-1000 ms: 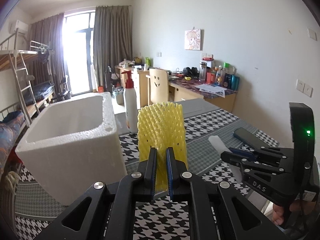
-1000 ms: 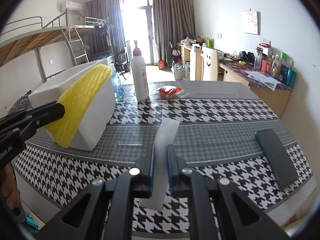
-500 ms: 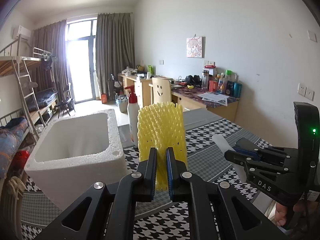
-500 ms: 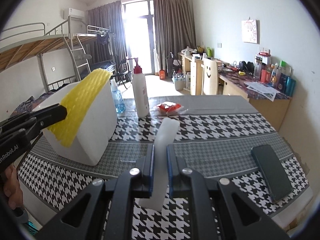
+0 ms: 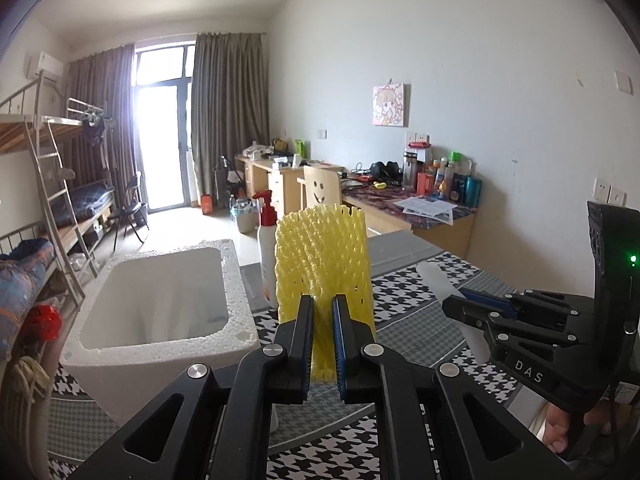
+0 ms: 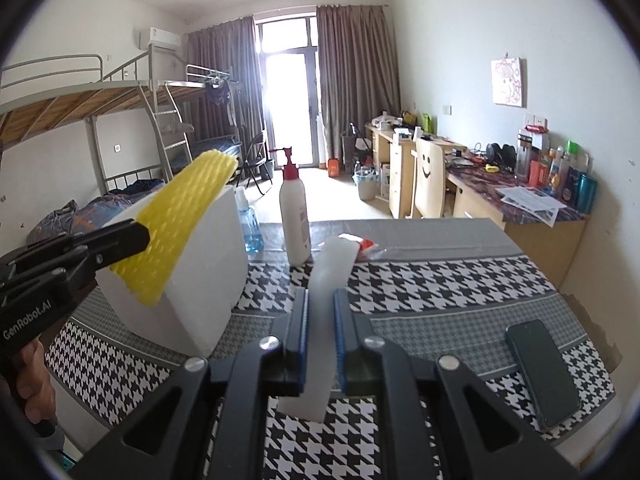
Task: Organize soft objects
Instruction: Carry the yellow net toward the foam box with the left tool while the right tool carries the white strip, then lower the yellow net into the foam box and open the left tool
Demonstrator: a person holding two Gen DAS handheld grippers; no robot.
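Observation:
My left gripper [image 5: 322,312] is shut on a yellow foam net sleeve [image 5: 323,258], held upright above the table. From the right wrist view the same yellow foam net sleeve [image 6: 182,224] slants up in front of the box. My right gripper [image 6: 321,308] is shut on a white foam strip [image 6: 326,300], and it appears again as the right gripper [image 5: 450,305] at the right of the left wrist view, with the white foam strip [image 5: 438,284] poking out. An open white styrofoam box [image 5: 160,300] sits on the table, left of both grippers, also seen as the styrofoam box [image 6: 208,264].
A white pump bottle [image 6: 295,220] with a red top stands behind the box. A dark phone [image 6: 542,372] lies near the table's right edge. A red-and-white packet [image 6: 366,245] and a blue bottle [image 6: 250,226] sit at the far side of the houndstooth tablecloth [image 6: 420,280].
Both grippers have risen with their foam pieces still held; the box and table now sit lower in both views, and more of the box's inside shows.

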